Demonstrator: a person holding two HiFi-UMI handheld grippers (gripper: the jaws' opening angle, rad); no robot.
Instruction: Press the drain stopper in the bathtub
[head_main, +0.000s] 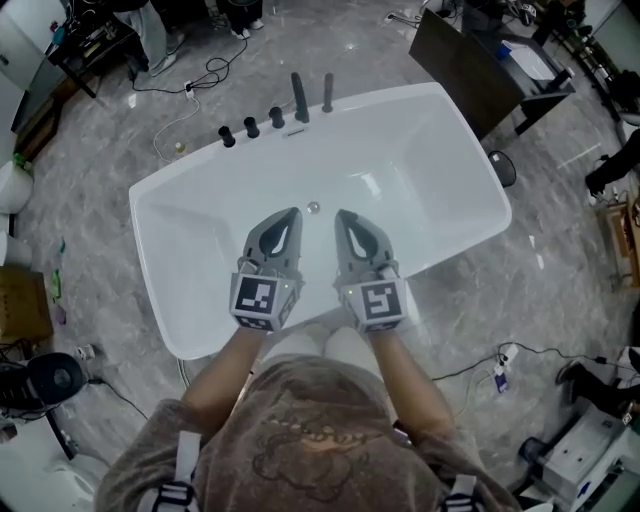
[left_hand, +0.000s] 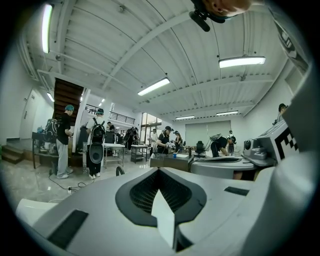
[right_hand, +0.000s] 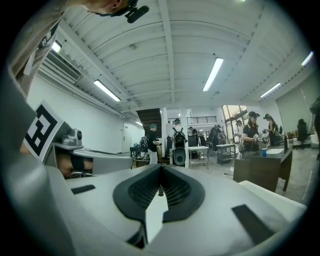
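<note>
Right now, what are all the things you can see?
tub: one, white, middle of the head view
stopper: one, silver, tub bottom
knobs: three, black, tub's far rim
tall taps: two, dark grey, far rim, right of the knobs
desk: one, dark, beyond the tub at upper right
box: one, brown, floor at far left
cables: several, black and white, on the floor
floor: grey marble, all around the tub
people: several, mostly dark clothes, by tables across the room
left tongs: one, grey, shut, empty, over the tub
right tongs: one, grey, shut, empty, beside the left
</note>
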